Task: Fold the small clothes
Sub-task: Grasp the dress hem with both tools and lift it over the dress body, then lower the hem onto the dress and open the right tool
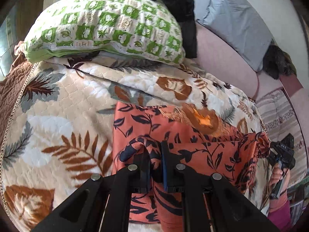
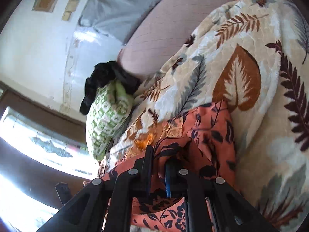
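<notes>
Left wrist view looks along the left gripper (image 1: pixel 155 154), whose jaws are pinched on a raised fold of the orange garment printed with dark leaves (image 1: pixel 179 135). That thin, floppy cloth lies on the cream quilted blanket with brown and grey leaf prints (image 1: pixel 63 116), which serves as the landmark: the garment sits on the blanket's near part, partly lifted off it. At the garment's far right corner the right gripper (image 1: pixel 282 152) appears with the person's hand (image 1: pixel 278 176) around its handle; from this view its jaws cannot be made out.

Right wrist view settles that: the right gripper (image 2: pixel 159 166) has its jaws narrowed onto a bunched edge of the same cloth (image 2: pixel 210 135). Holding two separated points probably keeps one edge taut so it can be carried over the rest of the garment as a fold.

Beyond the blanket's far edge rests a green-and-white patterned pillow (image 1: pixel 108 25) with a black cloth (image 1: pixel 173 0) heaped behind it, and a grey pillow (image 1: pixel 237 19) leans against the wall past a pink bed sheet (image 1: pixel 222 56).

Both gripper bodies hide the garment's near hem, so its kind and full outline cannot be told. Motion blur smears the cloth's upper edge, and the dark furry shape (image 1: pixel 278 61) beside the grey pillow cannot be identified.
</notes>
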Demonstrator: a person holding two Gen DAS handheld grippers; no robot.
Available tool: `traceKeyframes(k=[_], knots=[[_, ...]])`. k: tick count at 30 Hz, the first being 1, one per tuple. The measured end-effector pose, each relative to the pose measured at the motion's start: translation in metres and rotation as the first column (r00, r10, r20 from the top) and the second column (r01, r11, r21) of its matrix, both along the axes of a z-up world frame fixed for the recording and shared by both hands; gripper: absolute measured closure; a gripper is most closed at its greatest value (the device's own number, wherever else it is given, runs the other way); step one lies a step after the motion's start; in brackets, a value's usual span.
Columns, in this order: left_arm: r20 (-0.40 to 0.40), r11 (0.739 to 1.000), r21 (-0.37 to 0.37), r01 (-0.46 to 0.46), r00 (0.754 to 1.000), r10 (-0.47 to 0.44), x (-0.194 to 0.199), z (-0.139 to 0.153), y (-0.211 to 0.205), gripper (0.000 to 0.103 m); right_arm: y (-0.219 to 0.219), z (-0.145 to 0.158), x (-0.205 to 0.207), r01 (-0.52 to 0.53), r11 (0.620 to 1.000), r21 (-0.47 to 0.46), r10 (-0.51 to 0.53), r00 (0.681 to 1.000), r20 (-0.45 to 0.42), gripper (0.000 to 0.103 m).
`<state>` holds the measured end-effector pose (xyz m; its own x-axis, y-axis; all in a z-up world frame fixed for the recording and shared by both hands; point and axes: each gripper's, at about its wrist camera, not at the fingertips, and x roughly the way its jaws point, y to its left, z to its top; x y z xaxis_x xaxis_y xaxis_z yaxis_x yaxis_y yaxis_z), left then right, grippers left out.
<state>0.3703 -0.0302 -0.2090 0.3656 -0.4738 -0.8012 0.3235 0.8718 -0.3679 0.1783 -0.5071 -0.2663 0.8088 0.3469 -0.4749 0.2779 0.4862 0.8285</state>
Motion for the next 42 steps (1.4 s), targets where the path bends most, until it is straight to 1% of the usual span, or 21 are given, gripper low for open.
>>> traceKeyframes(k=[3,5,7,10,11,12,14,15,17,19,20,22,24,26,29,32,34,36,38,40,42], knots=[[-0.097,0.995,0.042,-0.090,0.991,0.094,0.039,-0.042,-0.016,0.091,-0.024,-0.046,0.045,0.054,0.994,0.092,-0.046,0.994,-0.096,0.086],[-0.107,0.989,0.035,-0.146,0.983,0.149,0.045,-0.060,-0.015,0.091,-0.032,-0.073,0.065,0.065,0.987,0.149,-0.043,0.989,-0.143,0.086],[-0.101,0.980,-0.028,-0.195,0.976,0.192,0.041,-0.064,-0.007,0.091,-0.037,-0.084,0.074,0.063,0.985,0.162,-0.042,0.991,-0.128,0.085],[-0.079,0.957,-0.116,-0.267,0.963,0.259,0.030,-0.061,0.011,0.090,-0.045,-0.076,0.069,0.044,0.988,0.147,-0.040,0.999,-0.037,0.084],[-0.076,0.946,-0.144,-0.291,0.956,0.283,0.025,-0.058,0.016,0.090,-0.048,-0.073,0.066,0.050,0.988,0.145,-0.049,0.999,-0.015,0.080],[-0.074,0.935,-0.174,-0.309,0.951,0.301,0.020,-0.055,0.019,0.090,-0.053,-0.070,0.057,0.083,0.987,0.141,-0.084,0.996,-0.003,0.053],[-0.046,0.916,-0.205,-0.344,0.938,0.342,0.012,-0.042,0.024,0.086,-0.067,-0.064,0.035,0.192,0.966,0.171,-0.199,0.980,0.026,0.011],[0.002,0.906,-0.197,-0.373,0.924,0.381,0.004,-0.032,0.026,0.082,-0.071,-0.060,0.023,0.245,0.952,0.182,-0.258,0.965,0.047,0.011],[0.113,0.883,-0.205,-0.422,0.886,0.449,-0.012,-0.007,0.030,0.053,-0.072,-0.044,0.013,0.224,0.965,0.136,-0.234,0.971,0.058,0.011],[0.178,0.849,-0.248,-0.466,0.840,0.513,-0.035,0.013,0.038,0.040,-0.058,-0.026,0.011,0.140,0.988,0.057,-0.143,0.988,0.054,0.014],[0.194,0.835,-0.253,-0.488,0.820,0.538,-0.049,0.019,0.040,0.035,-0.046,-0.017,0.013,0.085,0.996,0.007,-0.085,0.995,0.041,0.026],[0.202,0.816,-0.201,-0.542,0.792,0.576,-0.074,0.022,0.037,0.032,-0.009,0.002,0.023,-0.045,0.991,-0.128,0.046,0.999,0.002,0.036],[0.195,0.796,-0.203,-0.570,0.773,0.603,-0.097,0.011,0.035,0.032,0.041,0.016,0.036,-0.190,0.955,-0.228,0.189,0.982,-0.027,0.050],[0.182,0.779,-0.194,-0.597,0.758,0.626,-0.112,-0.002,0.033,0.032,0.094,0.023,0.049,-0.321,0.904,-0.283,0.317,0.946,-0.062,0.051],[0.177,0.783,-0.146,-0.605,0.762,0.623,-0.107,-0.016,0.037,0.032,0.174,0.024,0.063,-0.484,0.808,-0.337,0.482,0.871,-0.098,0.051],[0.154,0.770,-0.107,-0.629,0.754,0.638,-0.099,-0.026,0.050,0.032,0.242,0.012,0.084,-0.584,0.719,-0.377,0.566,0.807,-0.170,0.051],[0.119,0.756,-0.098,-0.647,0.747,0.654,-0.095,-0.033,0.061,0.032,0.272,-0.001,0.104,-0.618,0.690,-0.376,0.585,0.782,-0.213,0.051],[0.080,0.744,-0.108,-0.660,0.740,0.668,-0.089,-0.037,0.071,0.033,0.289,-0.010,0.133,-0.609,0.686,-0.398,0.560,0.792,-0.244,0.051],[0.051,0.748,-0.116,-0.654,0.748,0.662,-0.084,-0.039,0.076,0.033,0.291,-0.017,0.171,-0.555,0.709,-0.435,0.483,0.832,-0.273,0.051],[0.050,0.753,-0.123,-0.647,0.754,0.655,-0.082,-0.038,0.078,0.033,0.276,-0.013,0.209,-0.462,0.764,-0.449,0.397,0.887,-0.238,0.051],[0.051,0.760,-0.123,-0.638,0.761,0.647,-0.080,-0.036,0.080,0.033,0.250,-0.002,0.229,-0.314,0.837,-0.449,0.272,0.950,-0.156,0.051]])
